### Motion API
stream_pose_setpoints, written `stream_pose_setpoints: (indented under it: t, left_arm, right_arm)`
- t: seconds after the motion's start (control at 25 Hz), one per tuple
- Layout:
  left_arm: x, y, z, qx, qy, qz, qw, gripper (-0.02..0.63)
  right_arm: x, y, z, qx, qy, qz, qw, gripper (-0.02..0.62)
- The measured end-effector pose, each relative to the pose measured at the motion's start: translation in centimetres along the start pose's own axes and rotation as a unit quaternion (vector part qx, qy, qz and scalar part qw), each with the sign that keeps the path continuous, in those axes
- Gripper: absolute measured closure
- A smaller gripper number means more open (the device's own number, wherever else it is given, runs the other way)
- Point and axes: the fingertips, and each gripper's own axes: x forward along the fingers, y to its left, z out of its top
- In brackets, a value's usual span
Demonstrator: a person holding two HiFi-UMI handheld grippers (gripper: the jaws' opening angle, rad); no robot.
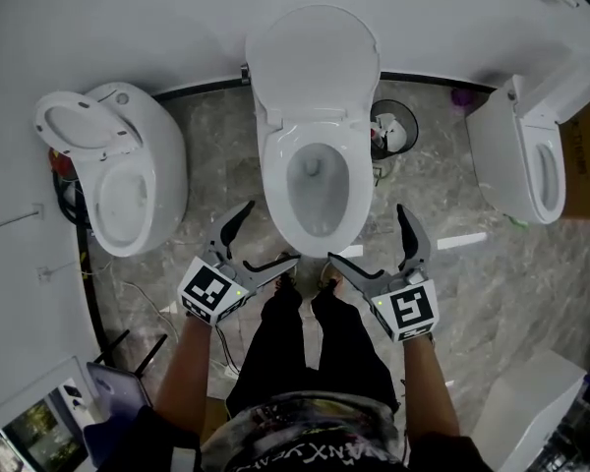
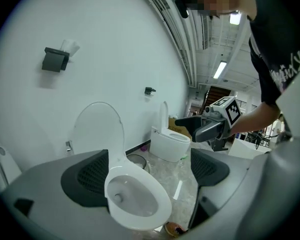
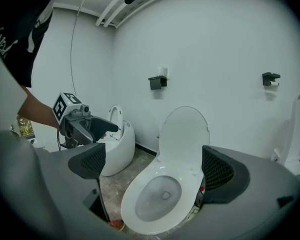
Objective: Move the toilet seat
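Note:
The white toilet (image 1: 315, 180) stands straight ahead, its lid (image 1: 313, 62) raised against the wall and the seat ring (image 1: 277, 190) lying flat on the bowl. My left gripper (image 1: 267, 234) hangs open just before the bowl's front left, not touching it. My right gripper (image 1: 368, 234) is open at the front right, also apart from it. In the left gripper view the bowl (image 2: 137, 196) shows between the wide-spread pads (image 2: 87, 176), with my left gripper (image 2: 147, 176) empty. The right gripper view frames the seat (image 3: 155, 196) the same way, with my right gripper (image 3: 155, 169) empty.
A rounded toilet (image 1: 118, 170) with its seat up stands at left, another toilet (image 1: 531, 160) at right. A small bin (image 1: 393, 126) sits beside the middle bowl. Cables (image 1: 138, 298) trail over the marble floor. The person's legs (image 1: 310, 342) stand before the bowl. A white box (image 1: 531, 411) is at bottom right.

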Motion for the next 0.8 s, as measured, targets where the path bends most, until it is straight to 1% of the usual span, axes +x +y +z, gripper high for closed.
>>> stream_pose_setpoints:
  t: [0.16,0.28,0.36,0.56,0.8]
  left_arm:
    - [1.5,0.9,-3.4,-0.016,0.011,-0.002,0.9998,0.109]
    - [2.7,1.6,-6.1,-0.029,0.019,-0.002,0.9994,0.109]
    - [3.5,2.0,-7.9,-0.040,0.024,-0.002,0.9989,0.109]
    - [5.1,2.6,-12.4,-0.067,0.038,-0.004,0.9970,0.109]
    - [6.6,3.2,-18.0,-0.098,0.055,0.003,0.9936,0.109]
  right_arm:
    - [1.9,-0.5,-3.8,0.020,0.018,-0.003,1.000,0.011]
    - [3.1,-1.1,-6.6,0.058,0.035,-0.009,0.998,0.011]
    - [3.9,-1.4,-8.6,0.074,0.048,-0.014,0.996,0.012]
    - [5.6,-2.0,-13.7,0.086,0.071,-0.015,0.994,0.012]
    - [7.6,-1.8,-20.1,0.088,0.105,-0.006,0.991,0.011]
